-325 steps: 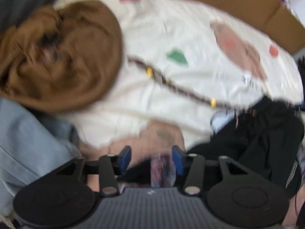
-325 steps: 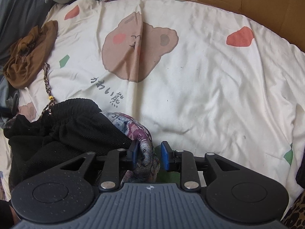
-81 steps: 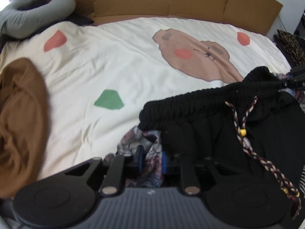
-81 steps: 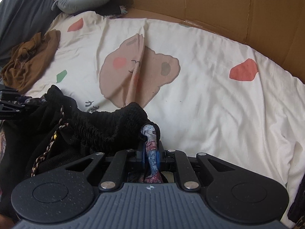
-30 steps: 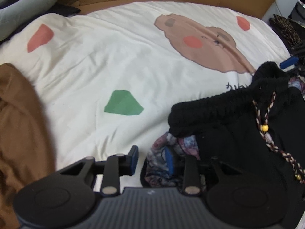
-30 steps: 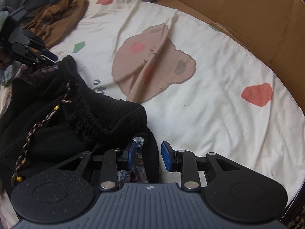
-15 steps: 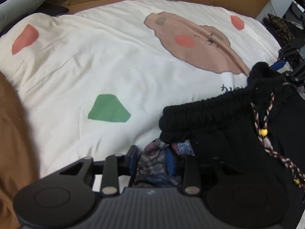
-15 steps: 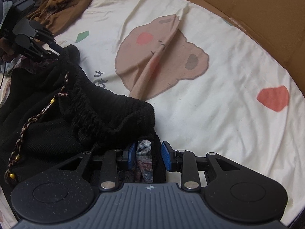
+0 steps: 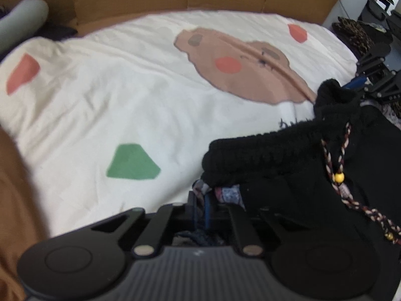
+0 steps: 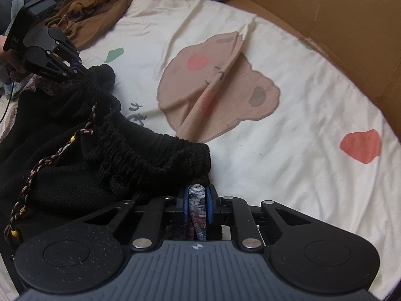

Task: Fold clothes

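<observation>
A: Step? Both grippers, left gripper [image 9: 199, 209] and right gripper [image 10: 196, 207], have just closed on the black trousers [image 10: 105, 155], pinching patterned lining at the waistband, on the bedsheet [image 10: 288, 150].

B: Next: lift and spread it.

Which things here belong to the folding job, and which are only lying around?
In the job:
- black knit garment, patterned lining pinched
- left tool
- right tool

Lying about:
- brown garment
- bear-print sheet
- cardboard wall
- grey pillow

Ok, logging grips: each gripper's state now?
Left gripper: just closed on the patterned garment.
Right gripper: just closed on the same garment's patterned fabric.
</observation>
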